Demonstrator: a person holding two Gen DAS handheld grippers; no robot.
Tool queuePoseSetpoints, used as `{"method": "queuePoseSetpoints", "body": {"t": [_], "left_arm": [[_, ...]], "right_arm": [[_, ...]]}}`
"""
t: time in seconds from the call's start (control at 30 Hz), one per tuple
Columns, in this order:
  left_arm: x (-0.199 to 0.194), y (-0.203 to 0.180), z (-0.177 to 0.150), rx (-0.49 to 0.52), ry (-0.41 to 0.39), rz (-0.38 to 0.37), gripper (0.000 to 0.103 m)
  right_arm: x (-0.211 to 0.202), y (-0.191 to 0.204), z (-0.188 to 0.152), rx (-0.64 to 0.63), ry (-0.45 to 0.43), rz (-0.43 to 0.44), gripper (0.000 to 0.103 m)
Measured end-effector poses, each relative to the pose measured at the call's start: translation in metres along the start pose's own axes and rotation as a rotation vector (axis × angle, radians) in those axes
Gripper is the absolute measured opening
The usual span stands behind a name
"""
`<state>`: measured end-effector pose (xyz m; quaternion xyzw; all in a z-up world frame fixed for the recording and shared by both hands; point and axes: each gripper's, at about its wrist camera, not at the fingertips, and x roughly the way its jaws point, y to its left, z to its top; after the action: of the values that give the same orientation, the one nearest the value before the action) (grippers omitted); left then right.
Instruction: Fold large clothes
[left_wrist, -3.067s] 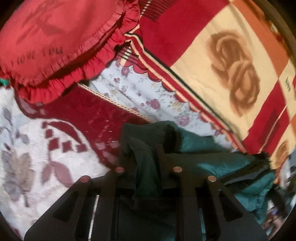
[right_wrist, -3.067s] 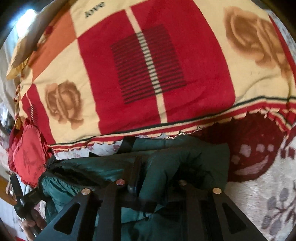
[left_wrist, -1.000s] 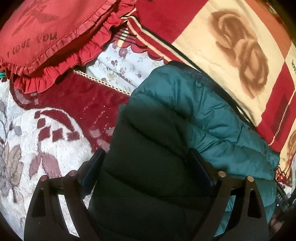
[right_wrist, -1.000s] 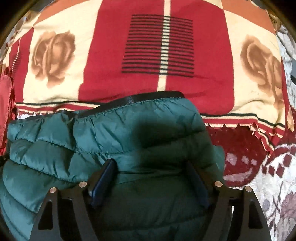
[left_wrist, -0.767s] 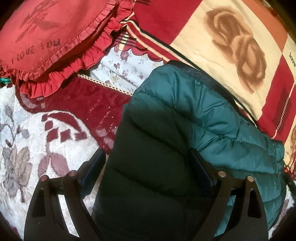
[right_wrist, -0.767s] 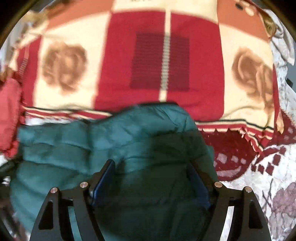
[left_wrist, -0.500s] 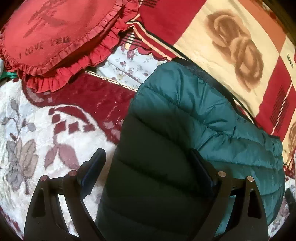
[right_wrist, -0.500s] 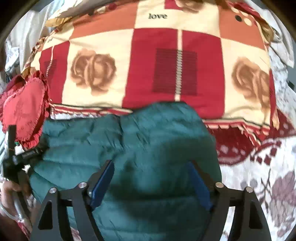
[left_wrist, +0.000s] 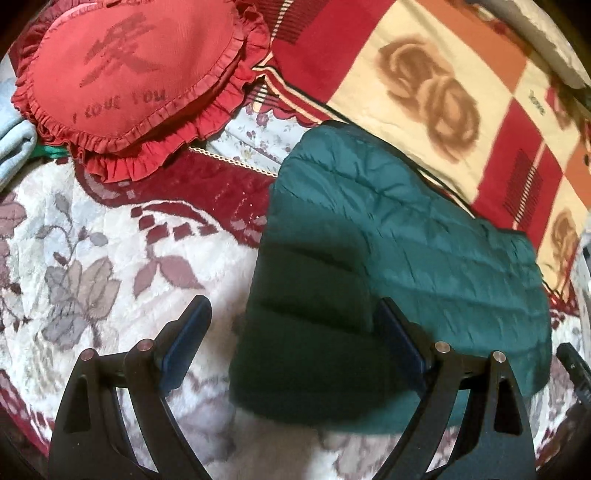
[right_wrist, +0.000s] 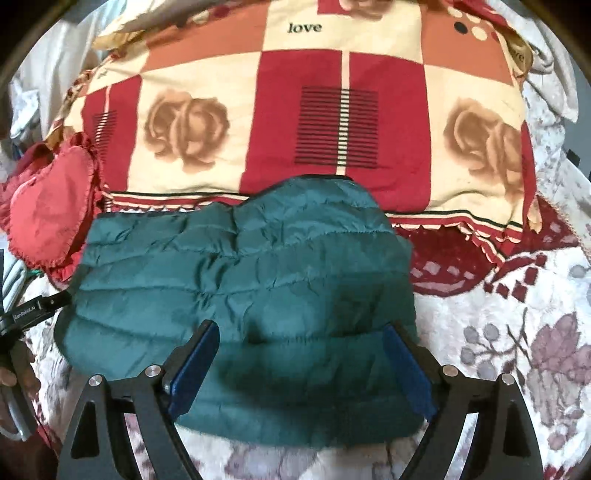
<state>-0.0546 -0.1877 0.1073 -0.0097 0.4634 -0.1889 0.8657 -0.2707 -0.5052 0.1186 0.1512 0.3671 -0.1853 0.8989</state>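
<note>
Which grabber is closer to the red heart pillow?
Left. The left gripper is at the jacket end beside the heart pillow; the right gripper is at the far end.

dark green quilted puffer jacket (right_wrist: 243, 280) — folded into a compact rectangle, flat on the floral bedspread

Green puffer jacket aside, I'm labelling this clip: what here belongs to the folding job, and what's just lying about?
Job: green puffer jacket, folded; left gripper and right gripper, both open.

Lying about: heart cushion, rose-print blanket, floral bedspread.
</note>
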Motion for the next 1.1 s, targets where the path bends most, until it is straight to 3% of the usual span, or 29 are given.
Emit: {"method": "queuePoseSetpoints", "body": {"t": [0.1,0.23,0.4,0.53,0.7,0.87,1.03,1.1], "left_arm": [[-0.01,0.003,-0.011,-0.005,0.001,-0.022,0.091],[-0.013,0.007,-0.022,-0.014,0.028,-0.05,0.091],[-0.011,0.033,-0.034,-0.091,0.085,-0.176,0.091],[-0.005,0.05,-0.037,-0.114,0.091,-0.189,0.091],[0.004,0.059,-0.037,-0.184,0.095,-0.269,0.091],[0.026,0.057,-0.035,-0.252,0.131,-0.353,0.091],[0.038,0.051,-0.031,-0.256,0.138,-0.386,0.091],[0.043,0.047,-0.028,-0.243,0.14,-0.382,0.096]], "right_arm": [[0.008,0.002,-0.009,-0.022,0.032,-0.029,0.088],[0.043,-0.007,-0.015,0.003,0.159,-0.054,0.088],[0.011,-0.02,-0.012,0.08,0.075,0.045,0.088],[-0.006,-0.037,-0.022,0.103,0.049,0.053,0.102],[0.009,-0.067,-0.042,0.176,0.08,0.066,0.102],[0.036,-0.089,-0.047,0.288,0.107,0.18,0.102],[0.067,-0.085,-0.049,0.269,0.145,0.238,0.103],[0.076,-0.084,-0.048,0.266,0.145,0.264,0.103]]}}
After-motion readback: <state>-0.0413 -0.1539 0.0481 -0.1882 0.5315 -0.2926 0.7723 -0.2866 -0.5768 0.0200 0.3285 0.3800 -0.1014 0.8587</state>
